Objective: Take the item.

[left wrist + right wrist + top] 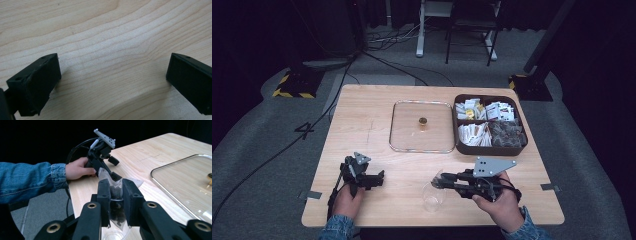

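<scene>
My right gripper [115,187] is shut on a clear tea sachet [115,195] filled with dark leaves; its top corners poke out above the jaws. In the high view the right gripper [436,182] points left and holds the sachet just over a clear glass cup [432,197] near the table's front edge. The cup's rim [113,235] shows below the jaws. My left gripper [113,80] is open over bare wood, nothing between its jaws. It rests at the front left of the table [374,178], apart from the cup.
A brown compartment box [490,148] with several tea packets stands at the back right. A flat glass lid [404,135] with a gold knob [423,121] lies just left of it. The wooden table [362,115] ends close behind the cup.
</scene>
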Motion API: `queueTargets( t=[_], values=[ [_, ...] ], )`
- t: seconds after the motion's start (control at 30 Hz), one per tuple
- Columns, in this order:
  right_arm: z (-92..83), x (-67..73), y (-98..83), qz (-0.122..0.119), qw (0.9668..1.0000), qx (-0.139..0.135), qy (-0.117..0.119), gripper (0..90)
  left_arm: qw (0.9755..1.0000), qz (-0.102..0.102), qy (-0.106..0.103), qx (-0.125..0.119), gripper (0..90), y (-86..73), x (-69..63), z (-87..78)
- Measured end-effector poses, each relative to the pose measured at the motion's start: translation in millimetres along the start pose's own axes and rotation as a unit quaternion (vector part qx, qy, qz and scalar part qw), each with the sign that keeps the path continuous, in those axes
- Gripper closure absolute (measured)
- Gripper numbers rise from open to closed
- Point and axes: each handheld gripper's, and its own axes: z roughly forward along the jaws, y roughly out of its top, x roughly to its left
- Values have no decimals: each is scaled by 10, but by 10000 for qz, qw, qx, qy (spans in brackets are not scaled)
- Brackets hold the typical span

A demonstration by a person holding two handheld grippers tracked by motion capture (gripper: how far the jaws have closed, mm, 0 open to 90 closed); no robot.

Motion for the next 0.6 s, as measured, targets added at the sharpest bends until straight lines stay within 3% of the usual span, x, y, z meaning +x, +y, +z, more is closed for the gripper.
queueTargets(
  t=[0.3,0.6],
  values=[
    [150,24,-85,-20,9996,261,102,772,10000,8,6,4,0,0,1,-1],
    [254,35,-164,-137,9986,512,51,770,10000,0,0,-2,0,0,0,0]
  ],
)
